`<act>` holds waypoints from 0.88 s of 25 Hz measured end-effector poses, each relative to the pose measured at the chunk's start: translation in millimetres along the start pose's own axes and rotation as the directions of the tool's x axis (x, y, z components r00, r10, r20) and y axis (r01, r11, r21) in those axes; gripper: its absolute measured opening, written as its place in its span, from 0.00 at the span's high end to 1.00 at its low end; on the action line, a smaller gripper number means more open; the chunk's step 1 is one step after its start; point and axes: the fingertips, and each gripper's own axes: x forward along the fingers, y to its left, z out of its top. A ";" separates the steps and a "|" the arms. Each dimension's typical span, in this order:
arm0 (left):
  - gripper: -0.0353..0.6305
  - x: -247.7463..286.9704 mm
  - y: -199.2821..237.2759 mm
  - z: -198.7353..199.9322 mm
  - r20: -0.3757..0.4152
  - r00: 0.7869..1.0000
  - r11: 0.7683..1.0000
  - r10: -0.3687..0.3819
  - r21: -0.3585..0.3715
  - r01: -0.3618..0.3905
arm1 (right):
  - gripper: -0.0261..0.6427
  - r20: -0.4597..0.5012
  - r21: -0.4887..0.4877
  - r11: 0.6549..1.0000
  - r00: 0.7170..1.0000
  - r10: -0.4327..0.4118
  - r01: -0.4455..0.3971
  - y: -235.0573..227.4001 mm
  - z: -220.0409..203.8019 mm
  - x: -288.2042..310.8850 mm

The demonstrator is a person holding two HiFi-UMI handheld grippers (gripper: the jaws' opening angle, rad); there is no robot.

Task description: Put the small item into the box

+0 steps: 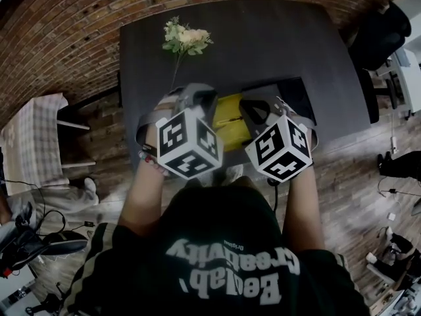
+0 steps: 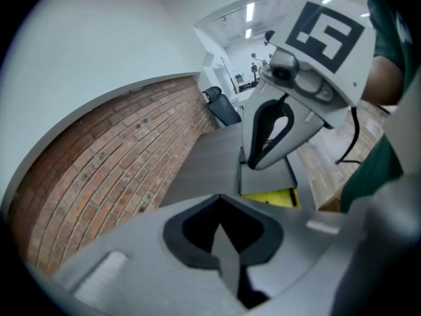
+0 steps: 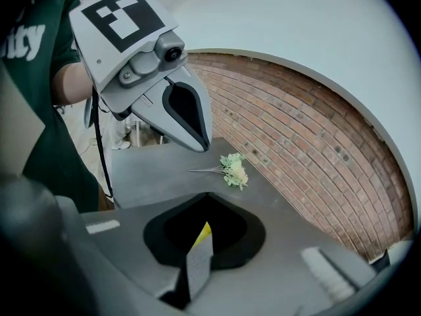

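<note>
Table (image 1: 263,45): flat, matt, dark grey top; the box stands on it at the near edge.
Box (image 1: 228,114): shallow and rectangular, with a bright yellow part and a flat dark panel joined to it on the right.
Box contents: mostly covered by the two grippers in the head view; cannot tell.
Sprig (image 1: 186,40): cream blooms, green leaves and a thin stem; it lies on the table beyond the box, well apart from it.
Small item: cannot tell which thing it is; the sprig is outside the box.
Left gripper (image 2: 222,242): smooth grey shell and a white cube with black square markers; held above the box's left side; jaws pressed together, nothing between them.
Right gripper (image 3: 202,239): same build; held above the box's right side; jaws together and empty, with a yellow sliver of the box showing past the tips.
Wall (image 1: 66,31): rough red-brown brick, beyond the box, past the table's far end.
</note>
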 end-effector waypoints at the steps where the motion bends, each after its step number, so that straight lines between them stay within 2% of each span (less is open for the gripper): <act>1: 0.94 -2.0 3.2 0.9 0.001 1.000 1.000 0.006 0.001 -0.006 | 0.95 0.003 -0.005 1.000 1.000 0.000 0.000 -1.4 3.2 -0.8; 7: 0.94 -8.6 18.8 1.9 0.001 1.000 1.000 0.023 0.006 -0.023 | 0.95 0.009 -0.023 1.000 1.000 0.002 -0.002 -7.8 15.0 -0.8; 22: 0.94 -2.2 14.4 1.9 -0.008 1.000 1.000 0.021 0.014 -0.021 | 0.95 0.014 -0.041 0.999 1.000 0.017 -0.017 -5.5 7.0 -0.1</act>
